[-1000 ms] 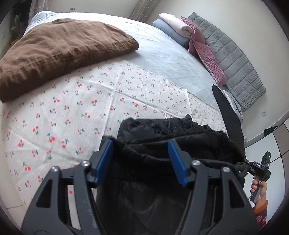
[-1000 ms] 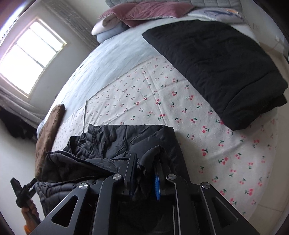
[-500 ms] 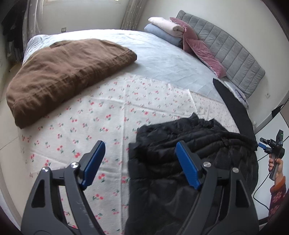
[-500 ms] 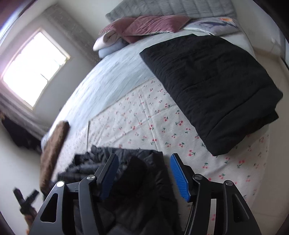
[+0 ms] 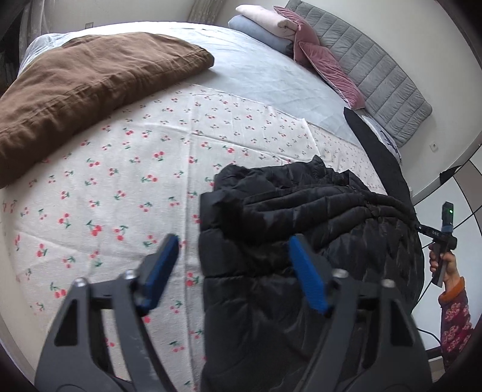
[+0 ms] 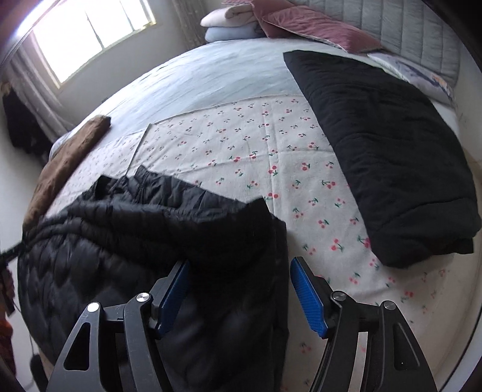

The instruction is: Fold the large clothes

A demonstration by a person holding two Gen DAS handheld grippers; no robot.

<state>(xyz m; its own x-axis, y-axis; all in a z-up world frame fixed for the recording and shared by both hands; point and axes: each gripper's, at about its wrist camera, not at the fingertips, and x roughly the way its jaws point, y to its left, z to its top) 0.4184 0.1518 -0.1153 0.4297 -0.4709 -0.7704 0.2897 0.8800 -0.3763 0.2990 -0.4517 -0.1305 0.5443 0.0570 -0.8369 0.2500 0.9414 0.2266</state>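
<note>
A wide bed (image 5: 271,69) fills both views, its pale blue sheet partly covered by a white cherry-print cloth (image 5: 126,169) spread across the near half. On that cloth, at the near edge of the bed, lies the black puffer jacket (image 5: 301,241), bunched and partly folded over itself; its near end runs under the camera and is cut off at the bottom of both views, so its full outline cannot be made out. A folded black blanket (image 6: 388,156) lies on the bed to the jacket's right, well apart from it, and a folded brown blanket (image 5: 90,81) lies to the left. A grey quilted headboard (image 5: 379,69) stands at the far end, with maroon cushions (image 5: 328,63) and a stack of folded pale bedding (image 5: 265,27) against it.

The left gripper (image 5: 232,277) hangs above the jacket's left edge, its blue pads spread wide and holding nothing. The right gripper (image 6: 241,292) hangs over the jacket's right edge, likewise spread wide and empty; in the left wrist view it shows only as a small dark shape at the far right, with the person's right hand (image 5: 439,259) around its handle. Whether either gripper's fingers touch the fabric cannot be told.
</note>
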